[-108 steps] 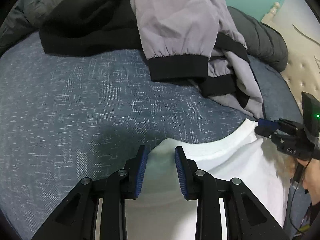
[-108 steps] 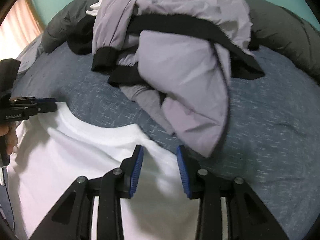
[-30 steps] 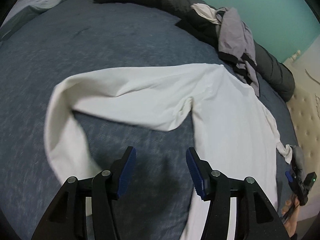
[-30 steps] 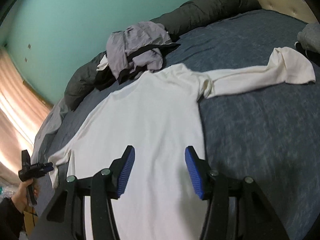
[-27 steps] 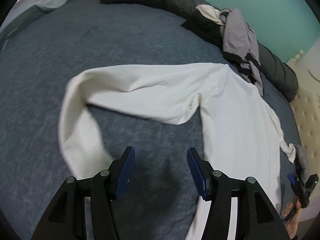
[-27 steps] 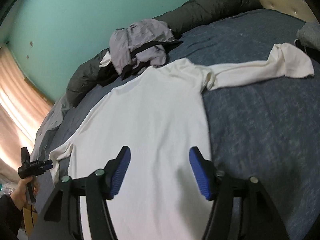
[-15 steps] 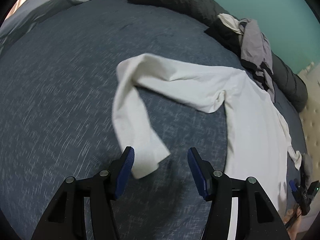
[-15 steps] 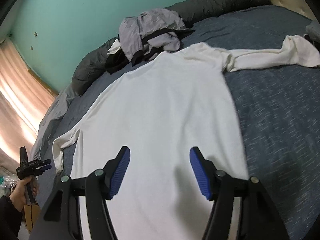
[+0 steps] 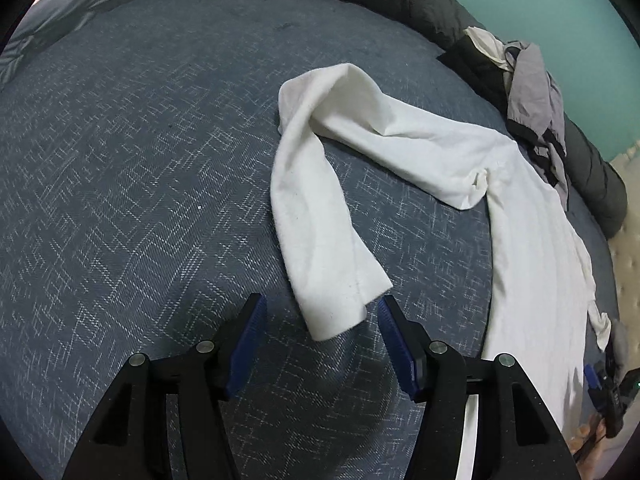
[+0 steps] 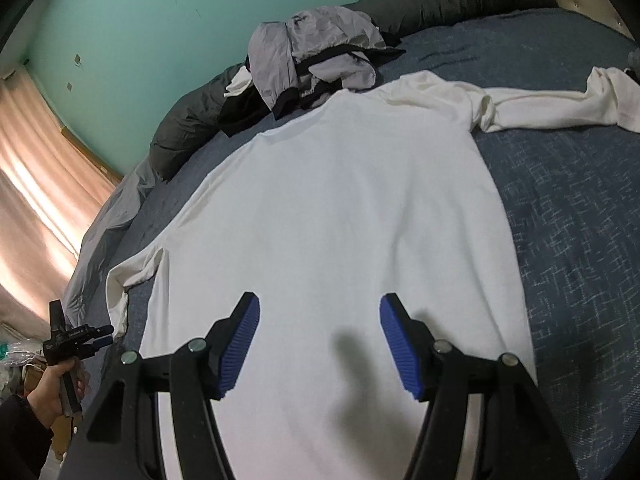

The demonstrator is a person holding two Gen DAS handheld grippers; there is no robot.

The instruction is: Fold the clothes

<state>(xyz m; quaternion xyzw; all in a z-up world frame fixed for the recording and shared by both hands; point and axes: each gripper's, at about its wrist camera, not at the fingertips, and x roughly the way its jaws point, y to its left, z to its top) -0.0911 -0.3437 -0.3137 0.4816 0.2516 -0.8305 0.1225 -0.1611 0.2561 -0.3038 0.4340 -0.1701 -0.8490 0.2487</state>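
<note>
Jaws of the left gripper (image 9: 320, 330) stand wide apart, holding nothing, above the cuff of the white long-sleeved cotton shirt (image 9: 320, 216) on the dark blue woven bedspread (image 9: 120, 160). The right gripper (image 10: 319, 334) gapes equally empty over the shirt's flat body. Beyond lies a crumpled grey-and-black jacket (image 10: 316, 52).

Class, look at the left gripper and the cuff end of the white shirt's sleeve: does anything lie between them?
Nothing visible does. The left gripper is open, and the sleeve cuff lies between its jaws on bare blue bedspread.
</note>
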